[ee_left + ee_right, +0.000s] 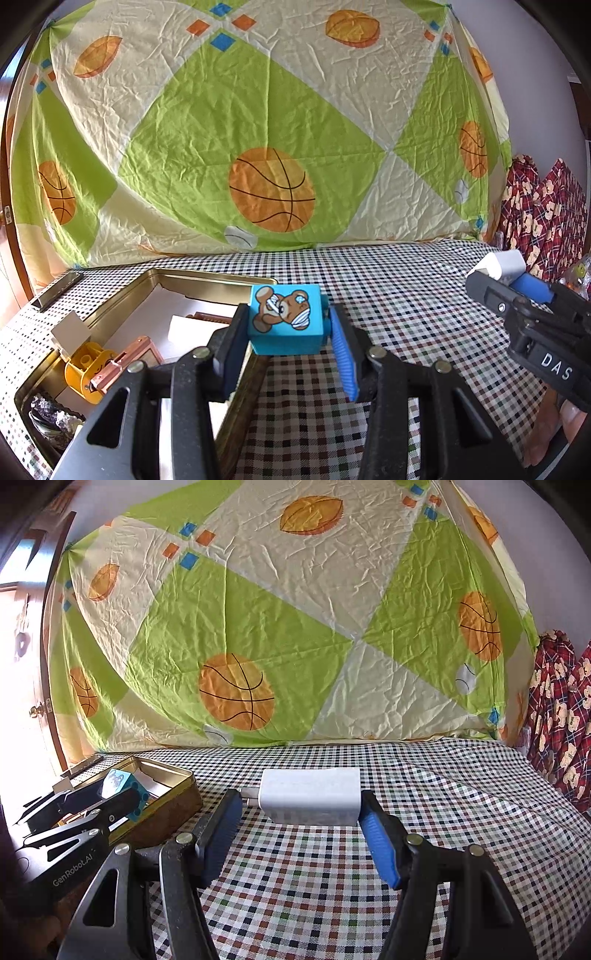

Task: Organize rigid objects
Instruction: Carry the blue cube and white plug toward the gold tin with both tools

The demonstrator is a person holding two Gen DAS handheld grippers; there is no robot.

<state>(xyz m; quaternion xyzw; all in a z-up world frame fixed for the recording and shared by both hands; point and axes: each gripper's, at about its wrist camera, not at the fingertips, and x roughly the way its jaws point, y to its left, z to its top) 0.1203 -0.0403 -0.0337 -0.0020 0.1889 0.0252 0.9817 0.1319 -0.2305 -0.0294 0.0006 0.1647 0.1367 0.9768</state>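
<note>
My left gripper (286,325) is shut on a blue toy block (284,317) with a bear picture and holds it at the right rim of the open gold tin (207,275). The tin holds a yellow toy piece (86,369), a copper-coloured frame (129,356) and white cards. My right gripper (301,808) is shut on a white charger plug (310,794) and holds it above the checked cloth, to the right of the tin (166,771). The left gripper and its blue block (123,788) show in the right wrist view over the tin.
A checked tablecloth (388,295) covers the table. A sports-print sheet (258,129) hangs behind it. A metal lid or bar (59,290) lies at the far left. Red bear-print fabric (539,206) hangs at the right edge.
</note>
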